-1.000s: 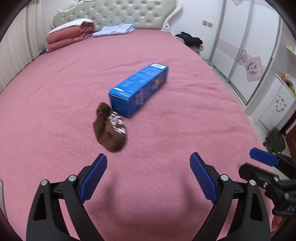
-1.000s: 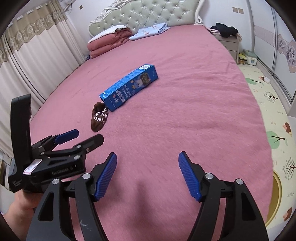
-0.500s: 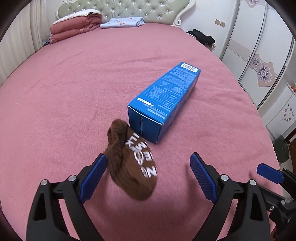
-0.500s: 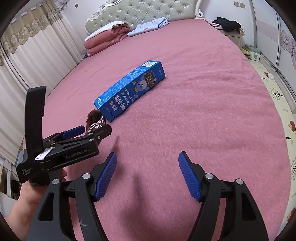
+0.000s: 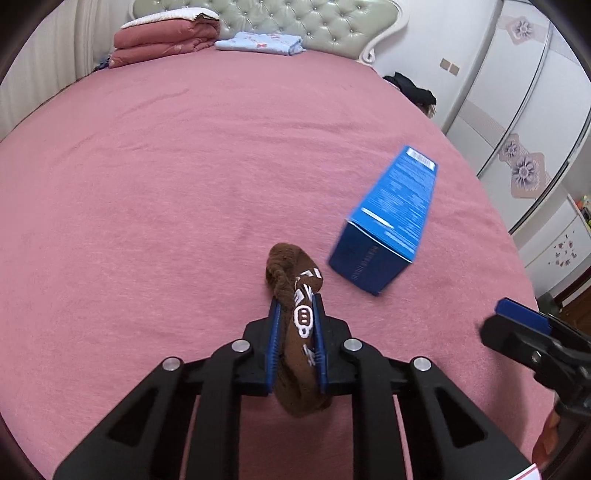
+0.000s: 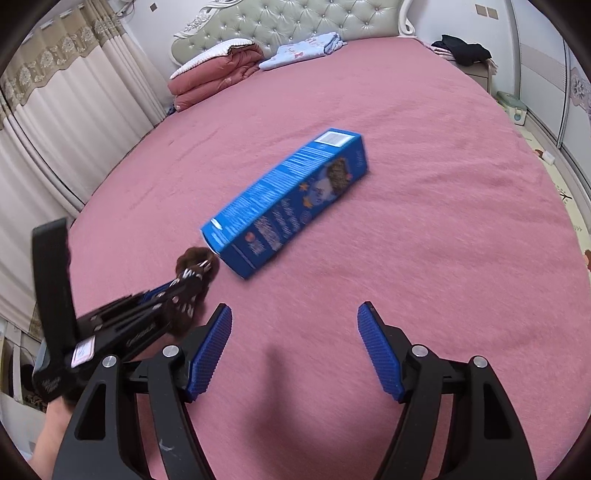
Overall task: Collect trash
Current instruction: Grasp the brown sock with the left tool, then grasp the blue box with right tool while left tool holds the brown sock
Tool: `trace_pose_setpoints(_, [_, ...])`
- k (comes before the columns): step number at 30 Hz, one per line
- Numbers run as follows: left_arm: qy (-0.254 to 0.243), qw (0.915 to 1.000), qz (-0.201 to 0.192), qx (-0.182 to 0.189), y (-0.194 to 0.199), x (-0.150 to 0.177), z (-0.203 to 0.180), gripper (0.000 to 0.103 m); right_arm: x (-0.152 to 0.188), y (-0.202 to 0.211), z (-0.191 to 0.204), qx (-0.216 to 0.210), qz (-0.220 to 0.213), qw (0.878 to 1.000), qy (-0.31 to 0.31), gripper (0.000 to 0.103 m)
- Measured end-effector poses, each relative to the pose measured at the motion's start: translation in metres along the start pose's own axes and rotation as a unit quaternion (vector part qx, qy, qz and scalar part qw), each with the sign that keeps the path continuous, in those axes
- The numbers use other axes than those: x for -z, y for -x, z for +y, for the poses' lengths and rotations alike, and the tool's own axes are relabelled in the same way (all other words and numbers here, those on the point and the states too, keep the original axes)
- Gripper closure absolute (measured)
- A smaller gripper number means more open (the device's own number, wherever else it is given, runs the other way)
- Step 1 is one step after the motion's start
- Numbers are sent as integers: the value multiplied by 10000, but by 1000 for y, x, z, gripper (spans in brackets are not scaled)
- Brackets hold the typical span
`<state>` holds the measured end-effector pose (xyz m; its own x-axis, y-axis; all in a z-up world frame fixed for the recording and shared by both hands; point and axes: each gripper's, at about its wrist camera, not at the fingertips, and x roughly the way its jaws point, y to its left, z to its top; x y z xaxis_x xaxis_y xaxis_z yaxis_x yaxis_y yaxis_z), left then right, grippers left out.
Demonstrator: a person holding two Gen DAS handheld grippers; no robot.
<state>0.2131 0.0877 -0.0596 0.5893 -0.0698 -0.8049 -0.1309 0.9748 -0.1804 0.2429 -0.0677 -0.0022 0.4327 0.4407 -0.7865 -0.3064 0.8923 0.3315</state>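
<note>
Pink bed [image 5: 147, 184], tufted headboard [image 5: 258, 22] at top. Left claw [image 5: 295, 310] just closed, clamped on brown sock [image 5: 295, 280], lower centre. Blue box [image 6: 284, 203] mid-frame; right claw [image 6: 295, 325] apart, empty.

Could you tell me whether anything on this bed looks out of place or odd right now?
Yes. A blue carton lies on its side, skewed, mid-bedspread. A crumpled brown sock is pinched in the left gripper, whose fingers have just closed on it. Neither belongs on a made bed.
</note>
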Motion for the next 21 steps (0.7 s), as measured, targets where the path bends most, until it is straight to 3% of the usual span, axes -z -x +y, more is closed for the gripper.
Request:
trace_pose_setpoints(9, [-18,9999,-157,62,6,-22,26,88,-35,-25,34,376,-127,9987,-316,23])
trace_pose_setpoints(15, [-38,9999,-131,23,1,-42,38,88,-77,-54,41,1225,130,9883,-895,15])
trace_pose_setpoints(21, [70,9999,-106,-24,1,-48,42,88,-107,-84,36,2089,416,9669,-1407,15])
